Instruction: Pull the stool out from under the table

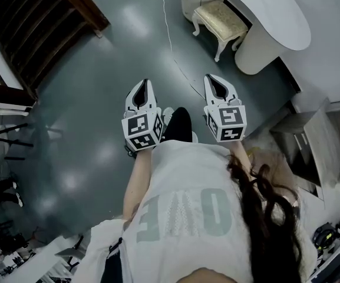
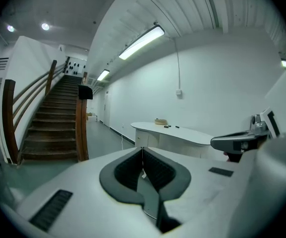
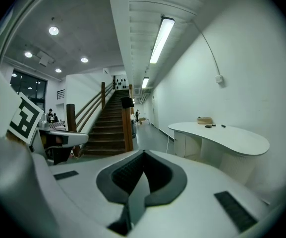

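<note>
A cream stool (image 1: 220, 21) with a padded seat and curved legs stands tucked partly under the white curved table (image 1: 273, 13) at the upper right of the head view. My left gripper (image 1: 143, 85) and right gripper (image 1: 214, 78) are held side by side over the grey floor, well short of the stool, both shut with nothing between the jaws. In the left gripper view the left gripper (image 2: 143, 150) points toward the table (image 2: 172, 132) far off. Seen from the right gripper view, the right gripper (image 3: 143, 153) faces the same table (image 3: 222, 135); the stool is hidden in both gripper views.
A wooden staircase (image 1: 46, 16) rises at the upper left; its post (image 3: 128, 125) stands ahead. A thin cable (image 1: 172, 46) runs across the grey floor toward the table. Shelving and clutter (image 1: 5, 158) line the left side, and a cabinet (image 1: 311, 146) sits right.
</note>
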Action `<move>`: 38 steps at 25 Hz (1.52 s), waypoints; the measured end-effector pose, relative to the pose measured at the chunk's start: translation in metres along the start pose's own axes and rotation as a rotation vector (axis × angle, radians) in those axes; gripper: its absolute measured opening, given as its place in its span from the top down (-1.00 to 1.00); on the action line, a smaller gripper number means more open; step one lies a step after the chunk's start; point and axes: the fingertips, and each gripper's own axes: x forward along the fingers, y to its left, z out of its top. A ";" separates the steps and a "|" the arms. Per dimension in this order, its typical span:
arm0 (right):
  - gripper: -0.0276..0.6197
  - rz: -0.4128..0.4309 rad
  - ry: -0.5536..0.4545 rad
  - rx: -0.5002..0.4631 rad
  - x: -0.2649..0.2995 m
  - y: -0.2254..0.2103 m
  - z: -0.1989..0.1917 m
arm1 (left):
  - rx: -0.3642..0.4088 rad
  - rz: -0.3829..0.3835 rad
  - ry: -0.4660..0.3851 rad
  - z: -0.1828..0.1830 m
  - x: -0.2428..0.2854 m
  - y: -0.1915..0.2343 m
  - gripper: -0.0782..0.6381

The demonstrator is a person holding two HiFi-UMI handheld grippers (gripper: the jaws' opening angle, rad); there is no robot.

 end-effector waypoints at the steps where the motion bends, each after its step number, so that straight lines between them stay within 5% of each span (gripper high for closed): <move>1: 0.82 0.005 0.001 -0.001 0.002 0.001 0.000 | -0.006 0.006 0.000 0.000 0.001 0.003 0.71; 13: 0.82 0.023 0.037 -0.165 0.064 -0.011 0.013 | -0.067 0.018 -0.040 0.017 0.074 0.032 0.71; 29: 0.82 0.005 0.137 0.022 0.243 -0.066 0.061 | -0.053 -0.127 -0.038 0.100 0.283 0.070 0.71; 38: 0.82 0.013 0.186 0.030 0.362 -0.087 0.088 | -0.083 -0.120 -0.009 0.125 0.390 0.124 0.71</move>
